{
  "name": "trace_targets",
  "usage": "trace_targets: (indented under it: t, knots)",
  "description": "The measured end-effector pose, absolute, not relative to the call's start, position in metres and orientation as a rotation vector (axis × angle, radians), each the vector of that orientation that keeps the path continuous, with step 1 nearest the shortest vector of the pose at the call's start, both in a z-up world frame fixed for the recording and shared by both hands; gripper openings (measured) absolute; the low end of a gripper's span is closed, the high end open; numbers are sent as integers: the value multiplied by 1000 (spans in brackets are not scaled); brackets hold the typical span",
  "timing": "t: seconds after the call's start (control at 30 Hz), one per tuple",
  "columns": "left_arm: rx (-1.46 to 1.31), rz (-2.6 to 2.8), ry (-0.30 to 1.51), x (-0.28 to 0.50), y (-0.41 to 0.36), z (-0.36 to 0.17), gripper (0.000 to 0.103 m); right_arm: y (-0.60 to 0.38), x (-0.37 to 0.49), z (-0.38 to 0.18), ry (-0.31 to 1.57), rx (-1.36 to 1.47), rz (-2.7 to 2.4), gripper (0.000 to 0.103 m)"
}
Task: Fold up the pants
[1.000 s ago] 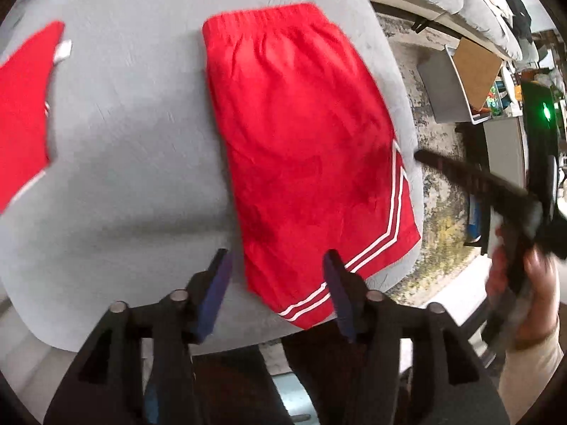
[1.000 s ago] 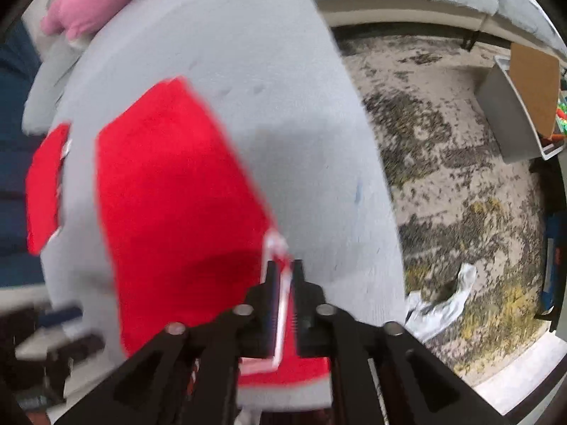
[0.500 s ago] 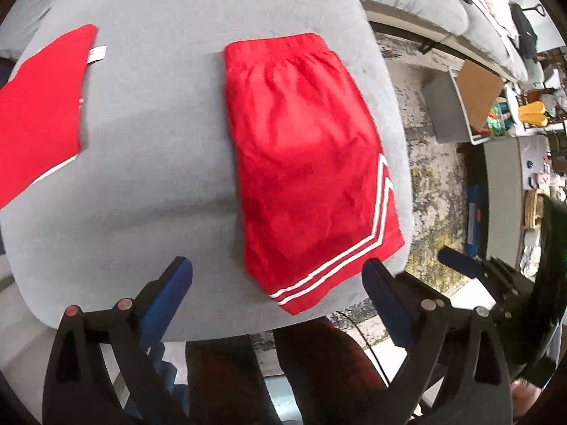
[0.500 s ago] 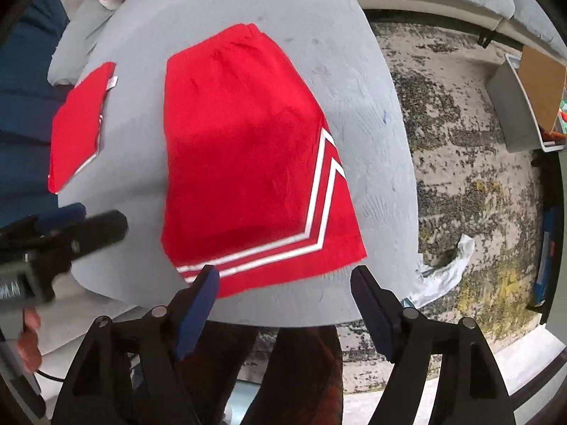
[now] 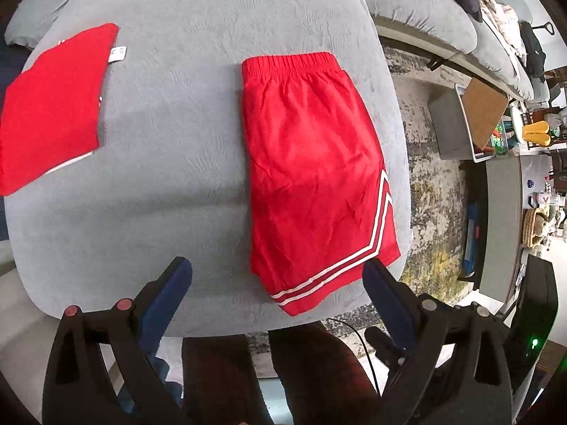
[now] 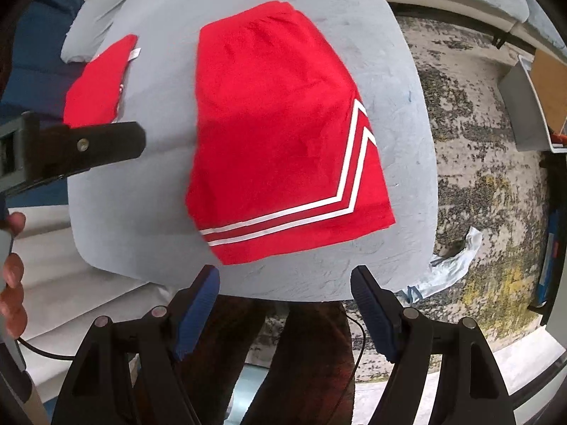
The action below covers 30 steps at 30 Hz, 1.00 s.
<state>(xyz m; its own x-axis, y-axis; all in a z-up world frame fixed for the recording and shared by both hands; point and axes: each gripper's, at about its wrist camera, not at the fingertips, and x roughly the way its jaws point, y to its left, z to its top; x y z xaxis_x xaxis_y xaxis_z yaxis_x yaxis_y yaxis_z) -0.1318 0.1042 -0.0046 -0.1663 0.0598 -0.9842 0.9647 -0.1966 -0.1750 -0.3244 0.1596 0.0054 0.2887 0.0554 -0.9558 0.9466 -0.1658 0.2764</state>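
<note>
Lying flat on the grey cushion (image 5: 177,141), the folded red shorts (image 5: 312,177) are touching neither gripper; left gripper (image 5: 276,283) and right gripper (image 6: 283,283) are hovering with fingers spread wide, holding nothing.

Red shorts (image 5: 312,173) flat — left gripper (image 5: 276,279) spread wide

A lived-in home living room: a grey plush ottoman (image 5: 198,113), a long grey sofa (image 5: 443,10) strewn with clothes, a mottled rug (image 6: 471,163).
</note>
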Motion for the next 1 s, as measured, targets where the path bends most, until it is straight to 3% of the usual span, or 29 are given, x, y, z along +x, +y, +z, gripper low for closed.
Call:
trace_targets:
  t: [0.6, 0.9, 1.0]
  knots:
    - [1295, -1451, 1285, -126, 99, -5, 95, 154, -322, 6, 983, 1491, -1049, 73]
    - [1226, -1460, 1308, -114, 75, -24, 86, 153, -313, 1, 979, 1485, -1032, 73]
    - [1189, -1484, 1369, -108, 55, -36, 79, 155, -309, -2, 974, 1481, -1024, 73]
